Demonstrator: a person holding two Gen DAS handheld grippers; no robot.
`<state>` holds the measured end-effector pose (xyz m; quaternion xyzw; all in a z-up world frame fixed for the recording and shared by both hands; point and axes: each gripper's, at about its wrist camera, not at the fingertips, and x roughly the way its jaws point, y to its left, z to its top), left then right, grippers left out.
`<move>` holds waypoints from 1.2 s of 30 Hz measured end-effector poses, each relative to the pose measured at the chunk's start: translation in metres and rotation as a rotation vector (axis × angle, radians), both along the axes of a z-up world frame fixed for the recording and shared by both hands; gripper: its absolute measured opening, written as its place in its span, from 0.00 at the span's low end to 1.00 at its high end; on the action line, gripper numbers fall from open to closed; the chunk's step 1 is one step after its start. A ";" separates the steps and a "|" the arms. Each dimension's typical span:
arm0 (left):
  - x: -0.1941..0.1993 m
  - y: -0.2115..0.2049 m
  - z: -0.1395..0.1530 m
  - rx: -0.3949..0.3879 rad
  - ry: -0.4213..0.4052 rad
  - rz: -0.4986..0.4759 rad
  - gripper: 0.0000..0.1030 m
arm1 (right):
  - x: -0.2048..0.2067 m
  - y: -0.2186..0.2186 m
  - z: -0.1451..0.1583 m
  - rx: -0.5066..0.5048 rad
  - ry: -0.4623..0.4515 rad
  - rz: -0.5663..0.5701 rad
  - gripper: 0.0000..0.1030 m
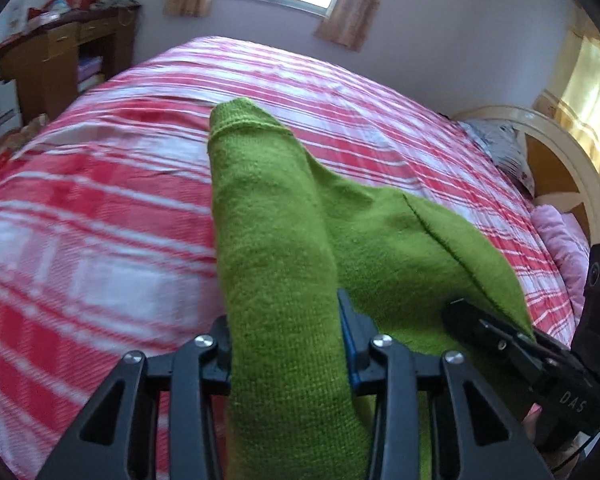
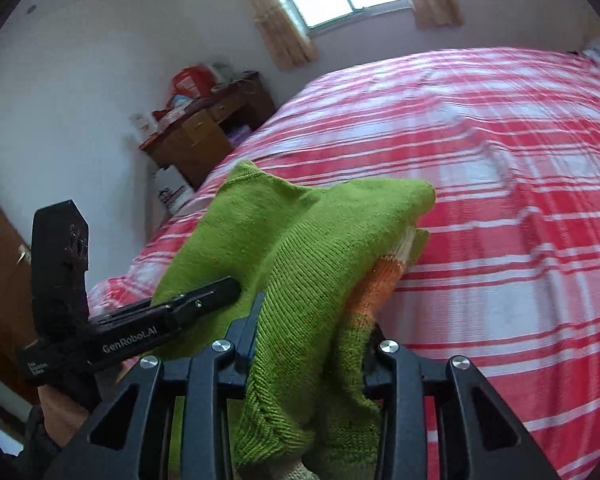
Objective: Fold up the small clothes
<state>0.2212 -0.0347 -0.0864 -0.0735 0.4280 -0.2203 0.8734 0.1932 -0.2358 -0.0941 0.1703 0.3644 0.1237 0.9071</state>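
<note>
we hold the small green knitted garment [image 1: 276, 240] clamped in left gripper [image 1: 286, 344] and right gripper [image 2: 310, 344] (both bunched full); lifted off the red-and-white striped bedspread [image 1: 100, 200] to fold it

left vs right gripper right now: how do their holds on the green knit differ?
The left gripper clamps a long plain-green sleeve-like tube; the right gripper clamps a bunched part with orange and cream stripes. The left gripper's piece stretches straight ahead; the right gripper's drapes sideways. Both have jaws shut on the same green knit garment above the red plaid bed.
</note>
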 end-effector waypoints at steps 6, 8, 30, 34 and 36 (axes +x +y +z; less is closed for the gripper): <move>-0.005 0.056 0.014 0.024 -0.037 0.110 0.38 | 0.013 0.065 0.015 0.008 -0.030 0.113 0.34; -0.004 0.077 0.018 0.028 -0.049 0.154 0.38 | 0.020 0.089 0.019 0.004 -0.044 0.154 0.34; 0.073 0.203 -0.037 0.080 -0.050 0.412 0.41 | 0.151 0.227 -0.041 -0.178 -0.092 0.344 0.33; 0.077 0.206 -0.042 0.085 -0.035 0.427 0.56 | 0.173 0.212 -0.062 -0.023 0.041 0.327 0.36; 0.075 0.213 -0.043 0.062 -0.018 0.456 0.74 | 0.177 0.202 -0.069 0.042 0.077 0.319 0.45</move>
